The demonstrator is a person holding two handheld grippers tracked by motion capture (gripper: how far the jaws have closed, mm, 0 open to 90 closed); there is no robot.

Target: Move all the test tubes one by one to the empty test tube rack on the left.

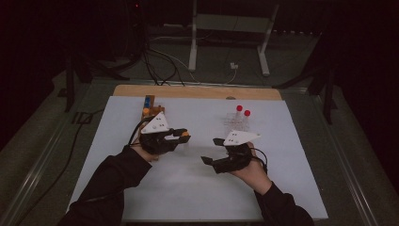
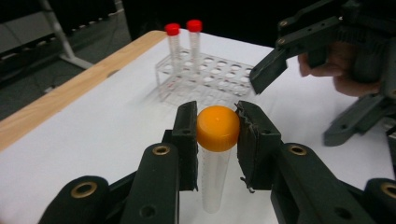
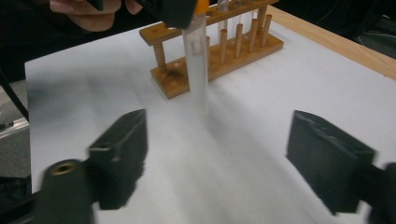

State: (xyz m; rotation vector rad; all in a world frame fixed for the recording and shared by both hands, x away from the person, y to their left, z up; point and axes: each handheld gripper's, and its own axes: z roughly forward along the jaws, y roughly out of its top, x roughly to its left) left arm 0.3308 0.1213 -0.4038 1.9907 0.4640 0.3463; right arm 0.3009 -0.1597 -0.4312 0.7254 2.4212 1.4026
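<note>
My left gripper [image 2: 217, 122] is shut on the orange cap of a clear tube [image 2: 213, 182], which hangs upright below the jaws over the white mat. From the high view the left gripper [image 1: 181, 135] is left of centre, with the orange cap [image 1: 185, 133] at its tip. My right gripper [image 1: 212, 150] faces it from the right, its jaws wide apart and nothing between them. In the right gripper view the right gripper [image 3: 219, 154] stands open in front of the hanging tube [image 3: 197, 70].
A wooden tube rack [image 1: 149, 110] stands at the back left and also appears behind the tube [image 3: 219, 60]. A clear plastic rack [image 2: 205, 81] at the back right holds two red-capped tubes [image 2: 172, 29] [image 2: 194, 25]. The white mat [image 1: 188, 188] covers the table.
</note>
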